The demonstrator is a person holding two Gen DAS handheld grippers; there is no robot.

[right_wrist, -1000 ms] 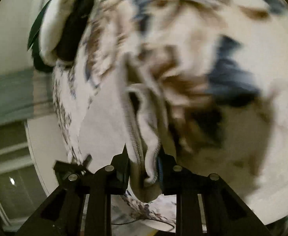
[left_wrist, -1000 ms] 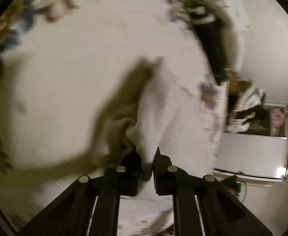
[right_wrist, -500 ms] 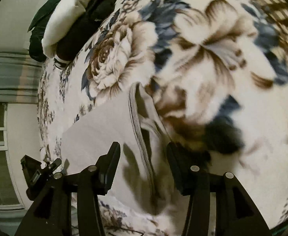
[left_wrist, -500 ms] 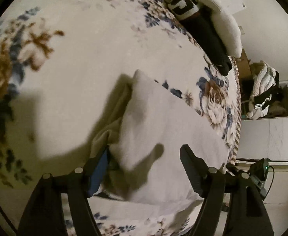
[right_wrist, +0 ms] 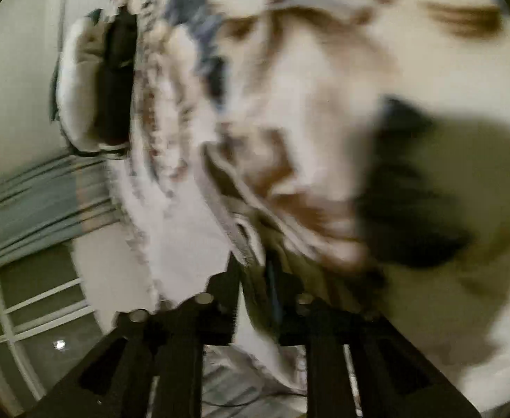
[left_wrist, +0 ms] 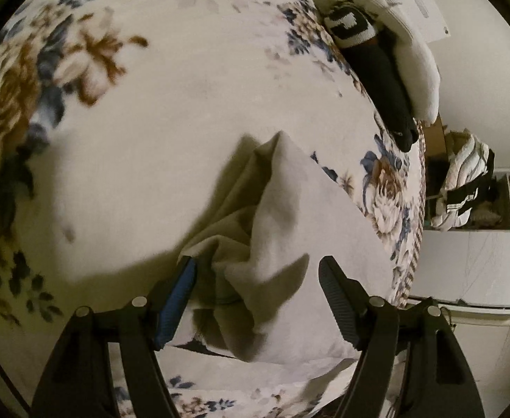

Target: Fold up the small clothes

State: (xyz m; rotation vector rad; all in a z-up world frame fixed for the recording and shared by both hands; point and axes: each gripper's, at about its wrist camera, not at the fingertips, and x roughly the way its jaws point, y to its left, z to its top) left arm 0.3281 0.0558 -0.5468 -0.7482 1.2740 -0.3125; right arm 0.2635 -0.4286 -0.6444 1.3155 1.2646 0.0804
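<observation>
Through the left wrist view I see my left gripper (left_wrist: 256, 287) with fingers wide apart over the rumpled pale-grey cloth garment (left_wrist: 289, 230) near the floral blanket's (left_wrist: 157, 111) right edge, while the blurred right view shows my right gripper (right_wrist: 253, 278) pinching that garment's hem.

Left gripper (left_wrist: 256, 289): black ribbed jaws, 1 blue-faced, 4 silver screws.

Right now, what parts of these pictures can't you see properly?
- Right wrist view: all motion-blurred; the right tongs look closed on the white garment, but its edge is smeared.
- Left wrist view: the white garment's near end is hidden behind the open left tongs.
- Left wrist view: the black sock's pattern is too small.
</observation>
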